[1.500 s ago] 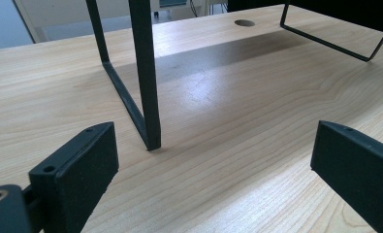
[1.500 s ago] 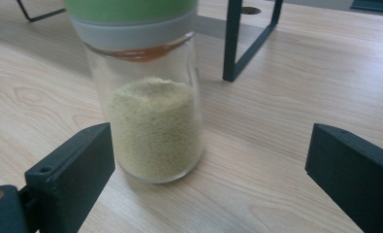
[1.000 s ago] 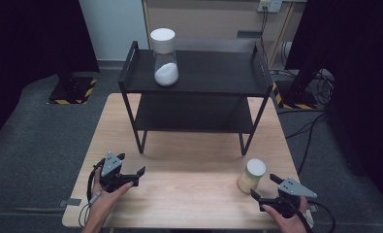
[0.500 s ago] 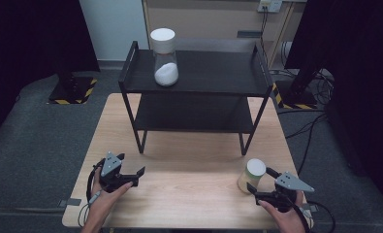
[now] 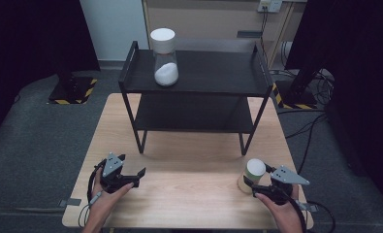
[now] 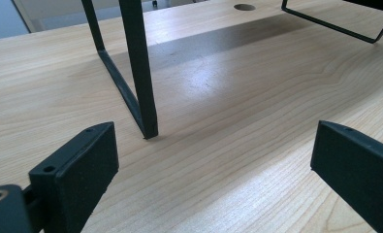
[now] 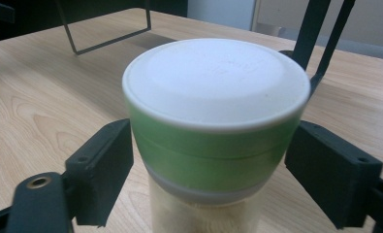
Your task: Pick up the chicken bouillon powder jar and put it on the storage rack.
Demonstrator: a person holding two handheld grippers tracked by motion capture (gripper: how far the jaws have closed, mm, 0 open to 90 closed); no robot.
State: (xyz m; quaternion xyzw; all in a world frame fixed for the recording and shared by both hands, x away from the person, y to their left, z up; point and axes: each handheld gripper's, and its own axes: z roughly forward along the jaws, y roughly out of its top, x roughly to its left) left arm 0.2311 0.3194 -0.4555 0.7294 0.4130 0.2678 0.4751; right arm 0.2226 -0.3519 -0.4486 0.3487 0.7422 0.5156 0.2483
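Observation:
A jar point(image 5: 253, 170) with a white lid and a green band stands on the wooden table point(image 5: 189, 194) near its front right corner. My right gripper point(image 5: 258, 175) reaches it from the right. In the right gripper view the jar point(image 7: 213, 97) sits between the two black jaws of the right gripper point(image 7: 211, 165). Those jaws have just been closing, and both pads now lie against the green band. My left gripper point(image 5: 132, 165) rests low at the front left. In its own view the left gripper point(image 6: 213, 160) stands open with bare wood between the jaws.
A black two-tier rack point(image 5: 199, 73) stands at the back of the table. A clear jar with a white lid and white powder point(image 5: 165, 58) stands on its top shelf. One rack leg point(image 6: 140, 73) stands just ahead of the left gripper. Cables lie on the floor at right.
My right gripper has shifted in around the green-banded jar and its jaws have come together onto it. The left hand has stayed where it was.

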